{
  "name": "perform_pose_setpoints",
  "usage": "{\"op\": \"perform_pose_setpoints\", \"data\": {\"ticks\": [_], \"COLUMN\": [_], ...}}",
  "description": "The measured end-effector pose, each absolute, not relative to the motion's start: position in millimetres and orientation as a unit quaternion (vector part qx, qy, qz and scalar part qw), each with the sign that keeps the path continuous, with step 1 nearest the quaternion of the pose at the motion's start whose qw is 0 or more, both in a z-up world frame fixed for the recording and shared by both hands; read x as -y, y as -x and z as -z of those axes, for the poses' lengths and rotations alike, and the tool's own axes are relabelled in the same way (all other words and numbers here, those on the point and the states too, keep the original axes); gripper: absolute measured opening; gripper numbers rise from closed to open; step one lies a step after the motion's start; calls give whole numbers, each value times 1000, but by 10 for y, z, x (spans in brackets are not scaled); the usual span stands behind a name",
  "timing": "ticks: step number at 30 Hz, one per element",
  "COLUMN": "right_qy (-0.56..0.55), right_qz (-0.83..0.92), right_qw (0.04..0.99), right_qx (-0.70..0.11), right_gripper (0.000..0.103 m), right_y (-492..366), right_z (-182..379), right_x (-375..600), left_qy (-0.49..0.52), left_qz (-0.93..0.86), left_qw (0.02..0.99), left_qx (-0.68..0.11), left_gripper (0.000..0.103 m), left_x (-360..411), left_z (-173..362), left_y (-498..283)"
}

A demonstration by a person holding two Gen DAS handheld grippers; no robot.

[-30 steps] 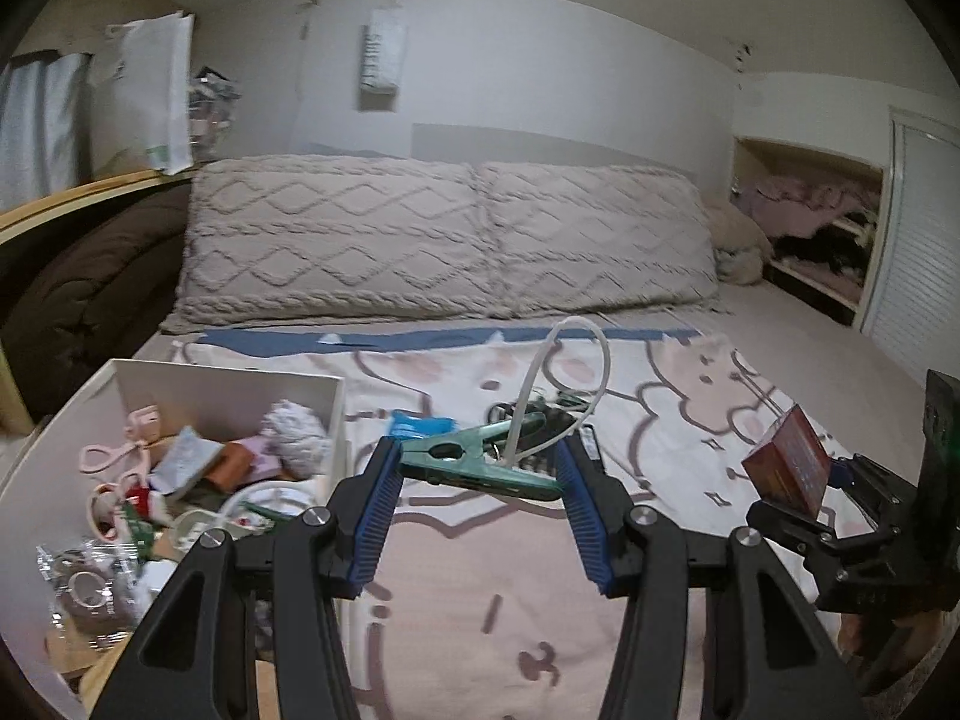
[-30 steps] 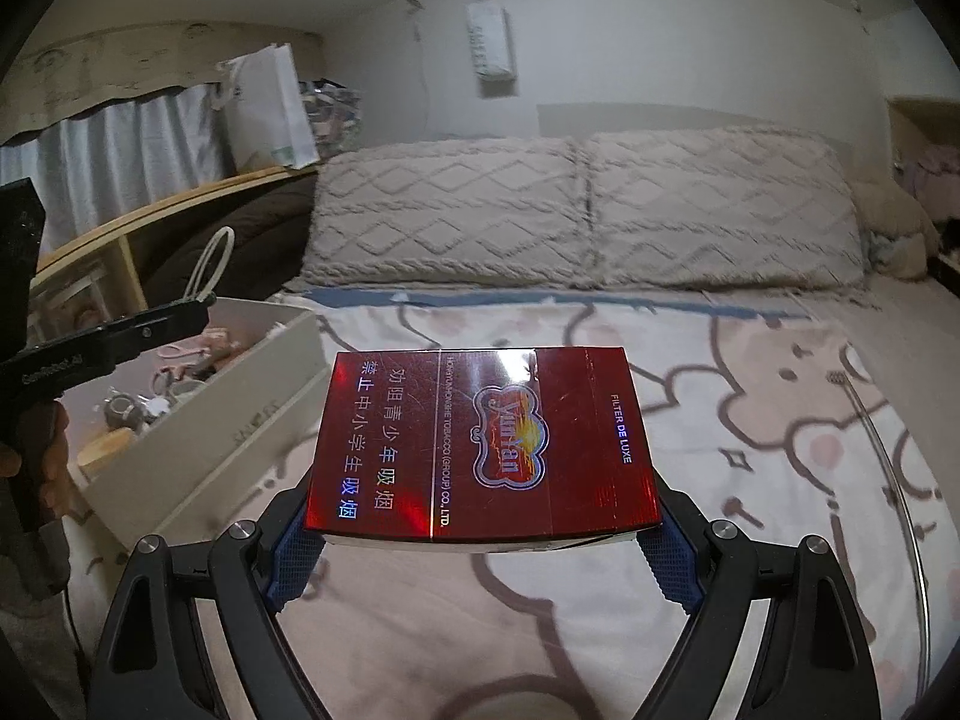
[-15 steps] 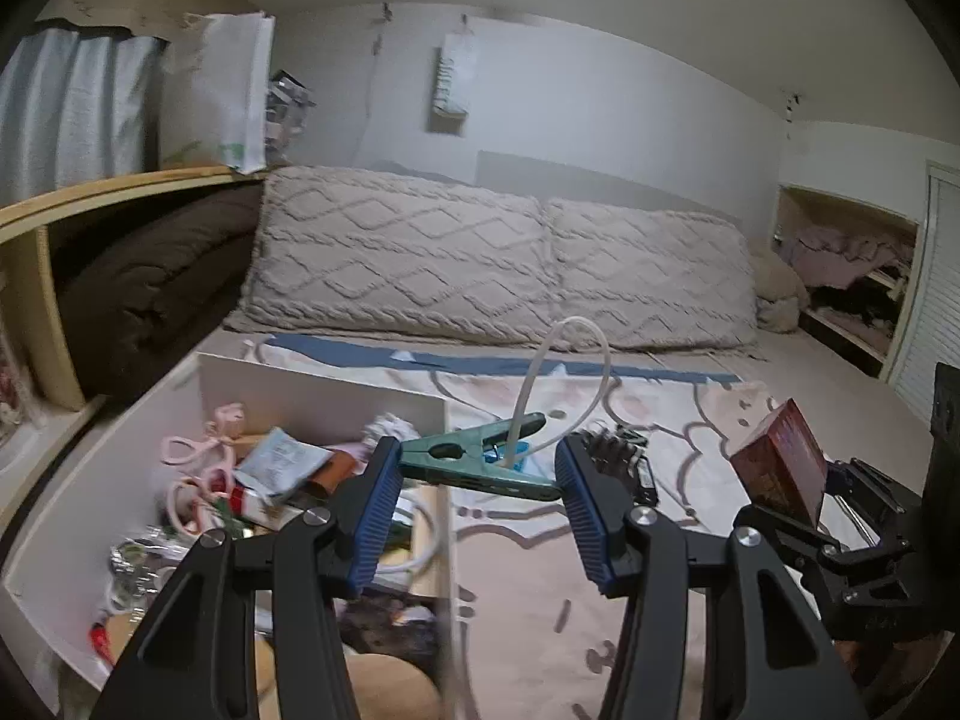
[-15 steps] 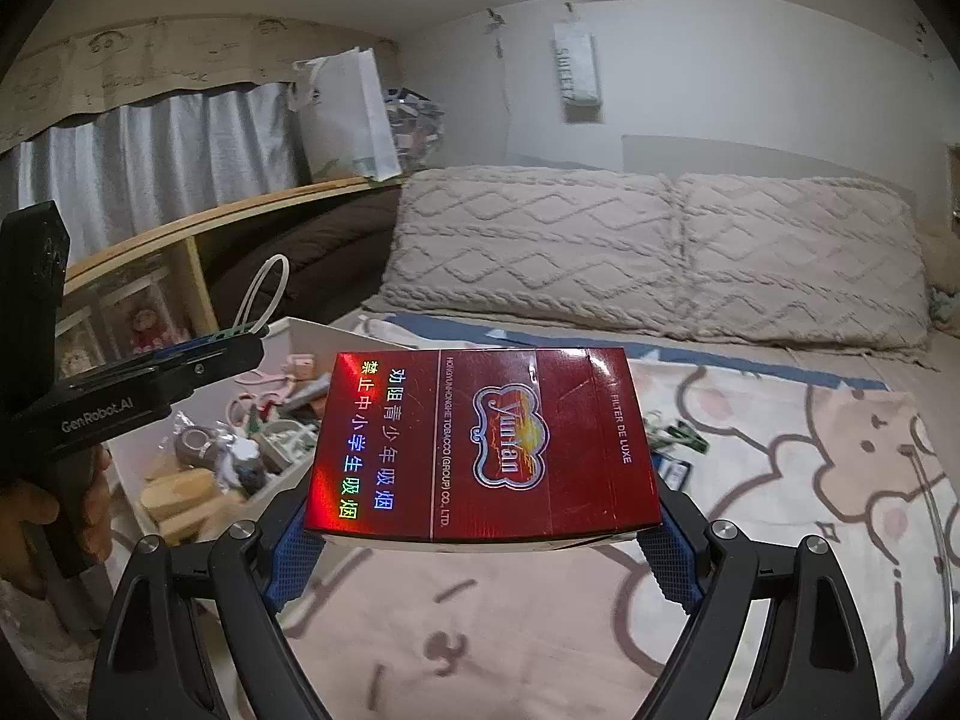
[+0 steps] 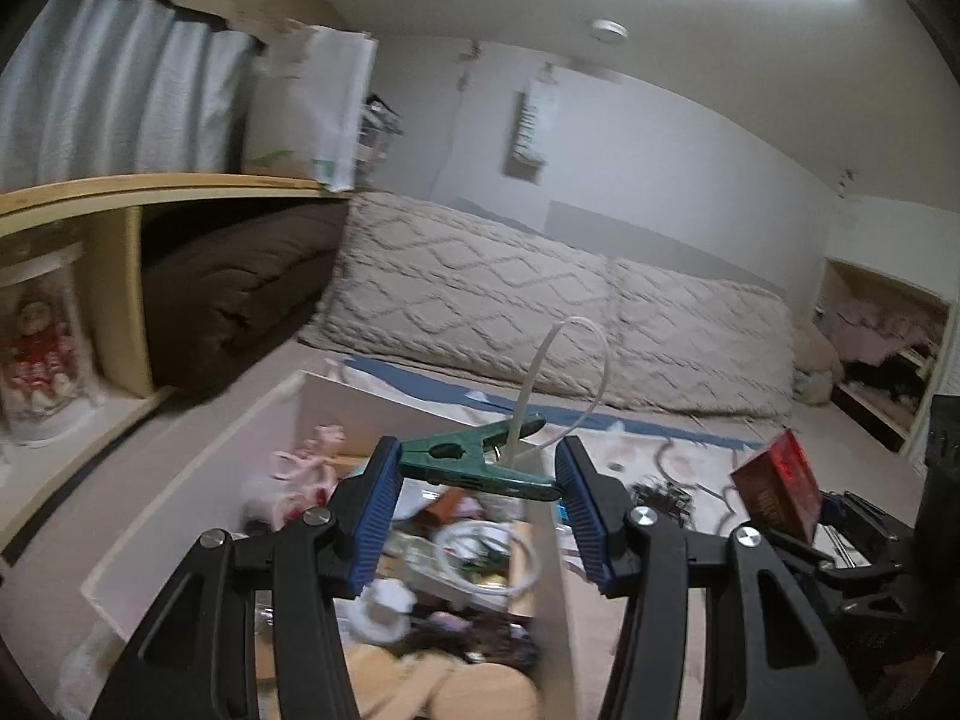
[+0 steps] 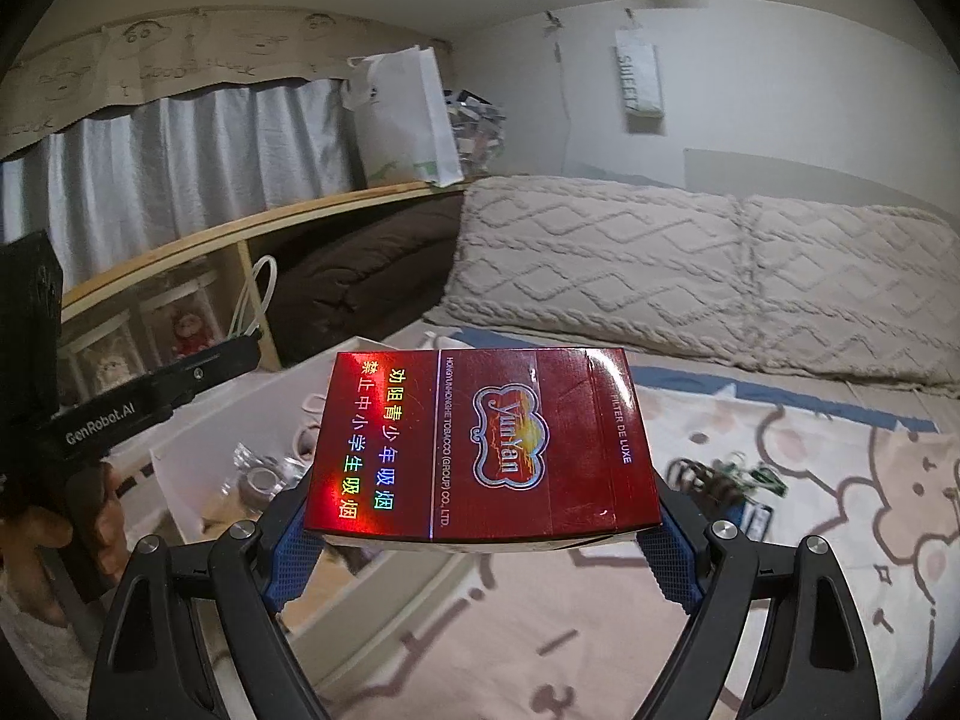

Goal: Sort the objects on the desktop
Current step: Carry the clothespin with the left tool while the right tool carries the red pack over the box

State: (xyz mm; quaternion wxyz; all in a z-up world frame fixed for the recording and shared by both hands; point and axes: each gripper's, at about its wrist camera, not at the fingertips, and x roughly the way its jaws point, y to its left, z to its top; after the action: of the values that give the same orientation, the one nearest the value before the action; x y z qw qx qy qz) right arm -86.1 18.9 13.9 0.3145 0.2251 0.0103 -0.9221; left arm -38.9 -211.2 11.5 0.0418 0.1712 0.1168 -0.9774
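A bed point(image 6: 780, 600) with a cartoon-print blanket and two knitted pillows point(image 5: 540, 306) fills the room. At its left side sits a white box point(image 5: 198, 480) crammed with odds and ends. The left gripper point(image 5: 477, 480) hangs over that box, its jaws closed narrowly on a green clip point(image 5: 474, 462) (a pale looped tie point(image 5: 576, 360) rises from it). The right gripper point(image 6: 480, 540), jaws spread wide, clamps a red cigarette pack point(image 6: 480, 444) flat above the box's near edge. A few small items point(image 6: 726, 480) lie on the blanket.
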Motion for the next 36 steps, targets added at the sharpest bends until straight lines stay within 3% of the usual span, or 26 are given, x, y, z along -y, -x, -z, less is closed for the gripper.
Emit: {"op": "perform_pose_setpoints", "data": {"ticks": [16, 36], "right_qy": [-248, -320], "right_qz": [897, 866], "right_qw": [363, 373], "right_qx": [-54, -98], "right_gripper": [90, 90], "right_y": [1050, 1188], "right_z": [-293, 116], "right_x": [528, 1023], "left_qy": [-141, -221], "left_qz": [969, 954], "left_qw": [94, 148], "left_qx": [-179, -135], "left_gripper": [52, 52], "left_x": [2742, 2963], "left_z": [-140, 172], "left_y": [214, 568]}}
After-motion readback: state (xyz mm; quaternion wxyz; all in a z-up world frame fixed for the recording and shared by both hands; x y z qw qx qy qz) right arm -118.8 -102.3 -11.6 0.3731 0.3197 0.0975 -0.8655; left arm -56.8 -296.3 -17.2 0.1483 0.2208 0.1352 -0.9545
